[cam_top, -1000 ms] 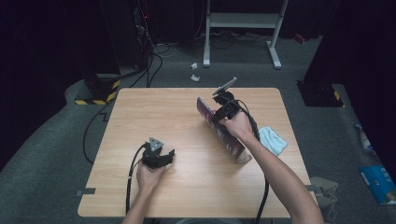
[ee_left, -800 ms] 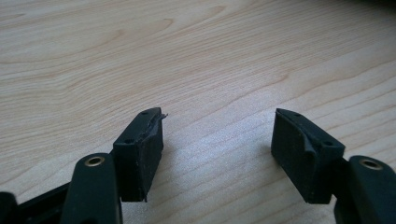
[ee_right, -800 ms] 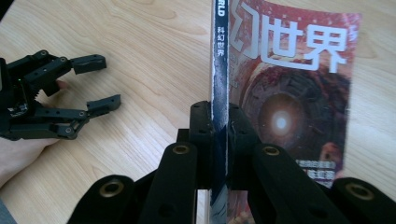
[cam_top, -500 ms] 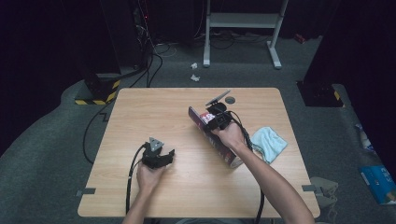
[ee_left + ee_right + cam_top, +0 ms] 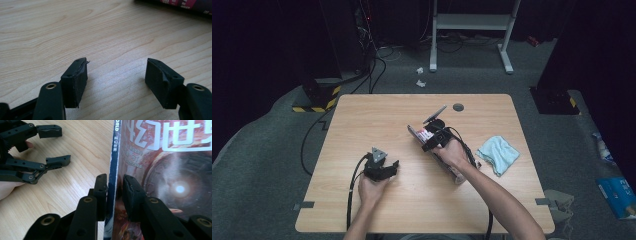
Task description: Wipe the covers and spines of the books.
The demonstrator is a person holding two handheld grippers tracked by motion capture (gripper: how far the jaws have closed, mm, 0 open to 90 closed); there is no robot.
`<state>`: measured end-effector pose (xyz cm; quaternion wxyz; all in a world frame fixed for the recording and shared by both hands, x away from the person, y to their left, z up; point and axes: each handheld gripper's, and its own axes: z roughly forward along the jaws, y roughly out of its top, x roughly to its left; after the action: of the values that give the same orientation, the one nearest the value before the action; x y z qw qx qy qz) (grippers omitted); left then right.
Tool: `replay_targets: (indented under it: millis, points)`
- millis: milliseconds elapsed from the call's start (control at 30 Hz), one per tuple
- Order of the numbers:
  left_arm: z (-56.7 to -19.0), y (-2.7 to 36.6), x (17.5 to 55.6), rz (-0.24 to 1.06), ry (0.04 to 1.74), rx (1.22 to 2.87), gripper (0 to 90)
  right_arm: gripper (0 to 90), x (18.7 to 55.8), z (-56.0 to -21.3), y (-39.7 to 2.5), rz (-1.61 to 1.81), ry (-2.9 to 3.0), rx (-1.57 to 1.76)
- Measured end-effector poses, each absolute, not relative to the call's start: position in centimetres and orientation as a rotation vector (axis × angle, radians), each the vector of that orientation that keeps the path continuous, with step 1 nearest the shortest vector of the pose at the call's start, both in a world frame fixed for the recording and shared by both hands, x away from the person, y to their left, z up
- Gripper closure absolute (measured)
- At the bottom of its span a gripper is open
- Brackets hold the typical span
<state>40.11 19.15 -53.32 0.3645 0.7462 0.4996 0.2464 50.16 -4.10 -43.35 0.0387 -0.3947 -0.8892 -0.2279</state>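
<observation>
Right tongs (image 5: 115,185) clench the spine edge of a magazine (image 5: 165,170), which is tilted up on the counter (image 5: 362,120) just left of a blue cloth (image 5: 498,154). Left tongs (image 5: 116,75) are spread wide, grasping nothing, resting low on the counter well left of the magazine.

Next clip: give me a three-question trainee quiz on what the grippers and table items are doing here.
1. True or false: the right gripper is clamped on the magazine at its spine.
2. What state is the left gripper in?
A. open over bare wood
B. shut on the cloth
C. shut on the magazine
3. Fill in: the blue cloth lies on the table to the ____ of the magazine.

Key: 1 true; 2 A; 3 right
</observation>
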Motion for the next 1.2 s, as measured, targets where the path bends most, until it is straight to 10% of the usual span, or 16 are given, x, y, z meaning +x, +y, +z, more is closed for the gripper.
replay_targets:
  millis: [1200]
  points:
    - [-51.6, 16.9, 38.4, 0.515, 1.268, 1.970, 32.1, 61.3, 49.0, -44.0, -12.4, -0.894, -2.838, -1.273]
